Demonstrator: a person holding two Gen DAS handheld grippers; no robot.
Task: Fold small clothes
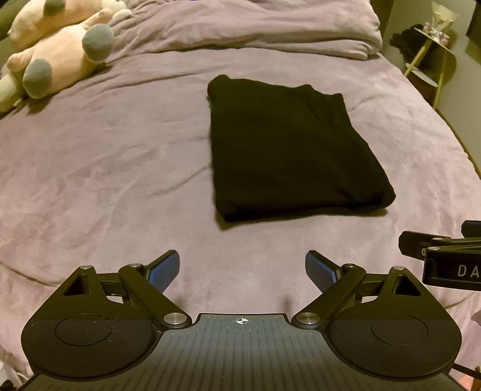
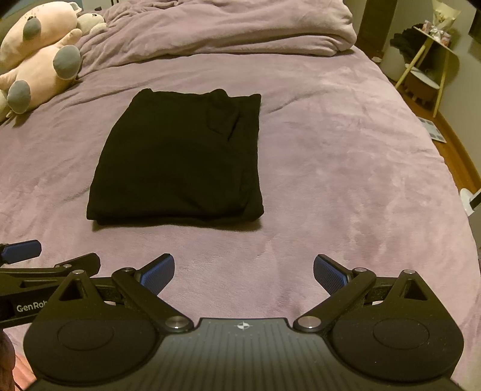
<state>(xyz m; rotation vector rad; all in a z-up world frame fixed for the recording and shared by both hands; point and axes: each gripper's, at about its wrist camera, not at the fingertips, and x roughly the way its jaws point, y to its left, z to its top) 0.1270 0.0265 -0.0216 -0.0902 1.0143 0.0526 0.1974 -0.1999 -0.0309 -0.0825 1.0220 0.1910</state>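
A black garment (image 1: 288,150) lies folded into a neat rectangle on the mauve bed cover (image 1: 105,165); the right wrist view shows the same black garment (image 2: 180,159) left of centre. My left gripper (image 1: 242,270) hovers over the cover short of the garment's near edge, open, nothing between its blue pads (image 1: 163,270). My right gripper (image 2: 244,272) is also open and empty, held back from the garment's near right corner. Each gripper shows at the edge of the other's view: the right gripper (image 1: 445,255) and the left gripper (image 2: 21,251).
Pink and grey plush toys (image 1: 57,51) lie at the far left of the bed. A bunched mauve duvet (image 1: 255,27) runs along the head end. Beyond the bed's right edge stand a yellow-legged side table (image 2: 427,63) and wooden floor (image 2: 457,156).
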